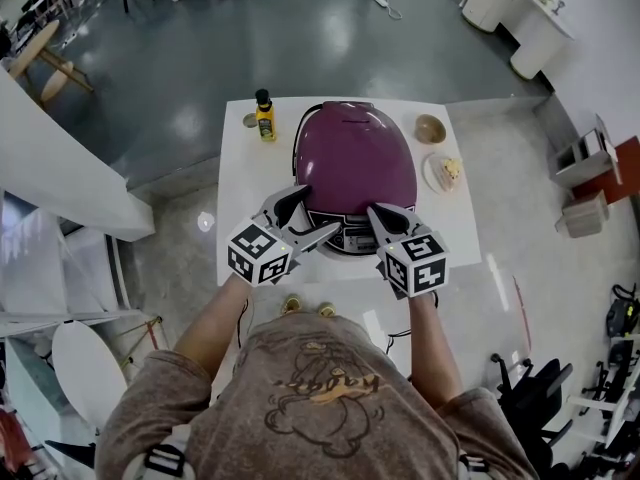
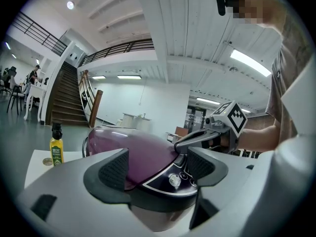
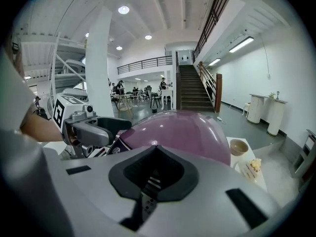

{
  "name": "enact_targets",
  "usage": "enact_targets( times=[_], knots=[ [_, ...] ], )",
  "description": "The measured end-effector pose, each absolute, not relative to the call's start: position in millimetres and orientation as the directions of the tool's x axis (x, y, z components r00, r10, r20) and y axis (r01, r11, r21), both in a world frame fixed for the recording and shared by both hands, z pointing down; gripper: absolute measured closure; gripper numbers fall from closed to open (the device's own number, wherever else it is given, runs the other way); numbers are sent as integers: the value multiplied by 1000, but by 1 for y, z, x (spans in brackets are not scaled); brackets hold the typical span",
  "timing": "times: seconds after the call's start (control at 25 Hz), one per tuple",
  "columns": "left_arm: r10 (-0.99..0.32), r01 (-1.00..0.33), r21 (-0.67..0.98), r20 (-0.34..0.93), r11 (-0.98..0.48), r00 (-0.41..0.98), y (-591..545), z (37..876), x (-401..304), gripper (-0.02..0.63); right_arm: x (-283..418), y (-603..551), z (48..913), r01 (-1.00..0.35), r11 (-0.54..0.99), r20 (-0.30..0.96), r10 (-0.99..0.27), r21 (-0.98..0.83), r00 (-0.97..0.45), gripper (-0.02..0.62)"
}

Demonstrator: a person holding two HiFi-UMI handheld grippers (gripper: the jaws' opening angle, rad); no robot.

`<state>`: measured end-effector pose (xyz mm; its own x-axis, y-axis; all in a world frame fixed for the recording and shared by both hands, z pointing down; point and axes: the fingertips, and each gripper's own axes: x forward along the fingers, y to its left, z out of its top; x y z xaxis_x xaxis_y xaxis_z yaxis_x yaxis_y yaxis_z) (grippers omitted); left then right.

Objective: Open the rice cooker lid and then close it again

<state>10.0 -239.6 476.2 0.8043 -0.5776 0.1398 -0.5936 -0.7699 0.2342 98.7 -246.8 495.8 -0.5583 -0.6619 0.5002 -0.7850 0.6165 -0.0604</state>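
Bottle (image 1: 264, 118) with yellow contents stands at the far left of the white table (image 1: 240, 218). Left gripper (image 2: 158, 167) has its jaws spread, straddling the front lip of the purple rice cooker (image 1: 355, 163), which sits mid-table with its lid down; whether the pads touch it is unclear. Right gripper (image 3: 153, 169) has its jaws pressed together at the cooker's front, and its own body hides the contact. Bowl (image 1: 430, 128) and plate (image 1: 430, 176) sit to the right; the plate's food is too small to name.

The head view looks steeply down; both gripper views, low and close, share the rice cooker (image 1: 355, 158).
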Motion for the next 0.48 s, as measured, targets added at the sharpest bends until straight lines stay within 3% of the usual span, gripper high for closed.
enact_targets(
  times=[0.48],
  knots=[
    [-593, -608, 244, 140, -755, 793, -242, 477, 10, 224, 98, -247, 498, -776, 630, 530, -644, -41, -551, 595]
  ],
)
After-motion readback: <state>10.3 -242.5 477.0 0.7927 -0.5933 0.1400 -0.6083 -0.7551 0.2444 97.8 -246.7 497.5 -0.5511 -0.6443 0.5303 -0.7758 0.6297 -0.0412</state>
